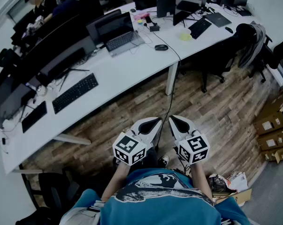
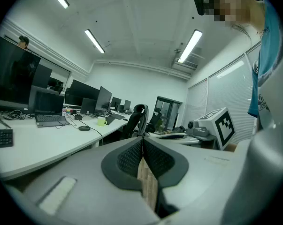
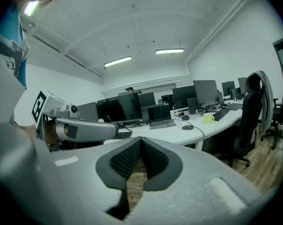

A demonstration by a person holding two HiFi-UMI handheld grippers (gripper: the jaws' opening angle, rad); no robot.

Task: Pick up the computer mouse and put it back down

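Both claws pinched closed, empty: left gripper [image 1: 153,124], right gripper [image 1: 178,123], well apart from desk [image 1: 132,64]. Computer mouse [image 1: 161,47] near desk front edge, right of laptop [image 1: 118,34]. Risks: cable [image 1: 177,56] over edge may snag lift; low shell may slip from pads; unopened jaws would shove mouse.

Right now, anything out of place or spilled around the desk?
Nothing spilled or damaged. The computer mouse sits flat on the white desk. Only clutter: loose papers on the floor beside the person.
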